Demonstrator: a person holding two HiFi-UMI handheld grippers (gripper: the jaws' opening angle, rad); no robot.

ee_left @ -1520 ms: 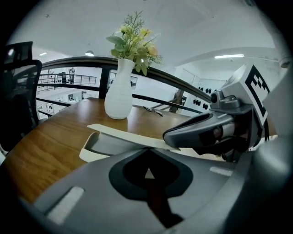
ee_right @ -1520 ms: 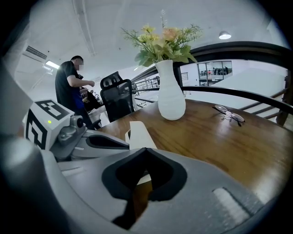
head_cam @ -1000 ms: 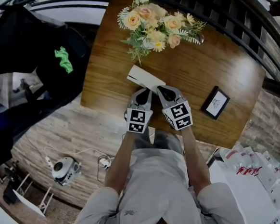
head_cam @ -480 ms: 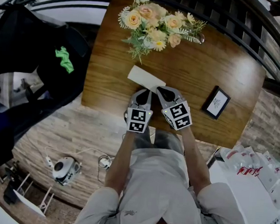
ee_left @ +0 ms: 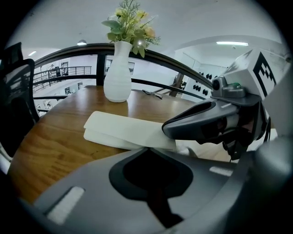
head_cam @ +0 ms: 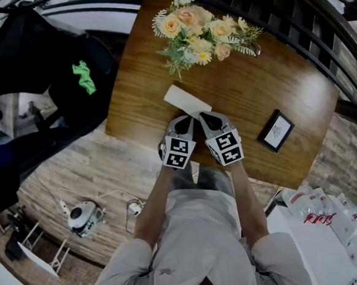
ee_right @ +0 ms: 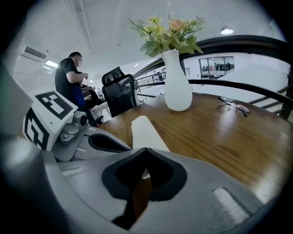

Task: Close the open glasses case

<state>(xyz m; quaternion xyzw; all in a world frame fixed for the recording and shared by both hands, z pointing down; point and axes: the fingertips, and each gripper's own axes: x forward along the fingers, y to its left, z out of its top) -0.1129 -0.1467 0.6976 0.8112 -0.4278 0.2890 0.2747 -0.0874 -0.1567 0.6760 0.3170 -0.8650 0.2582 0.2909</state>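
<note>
A flat white glasses case (head_cam: 186,101) lies on the wooden table (head_cam: 141,74), its lid folded down over its base with only a thin seam showing (ee_left: 123,130). Both grippers stand side by side at its near end. My left gripper (head_cam: 185,116) is shut with nothing in it, its tips meeting at the case's near edge (ee_left: 146,149). My right gripper (head_cam: 203,114) is also shut and empty, its tips just short of the case (ee_right: 146,135). In the left gripper view the right gripper's body crosses over the case's right end.
A white vase of flowers (head_cam: 199,33) stands behind the case, with a pair of glasses (ee_right: 234,105) on the table past it. A small black picture frame (head_cam: 275,130) lies to the right. A black chair (head_cam: 46,98) stands at the table's left edge.
</note>
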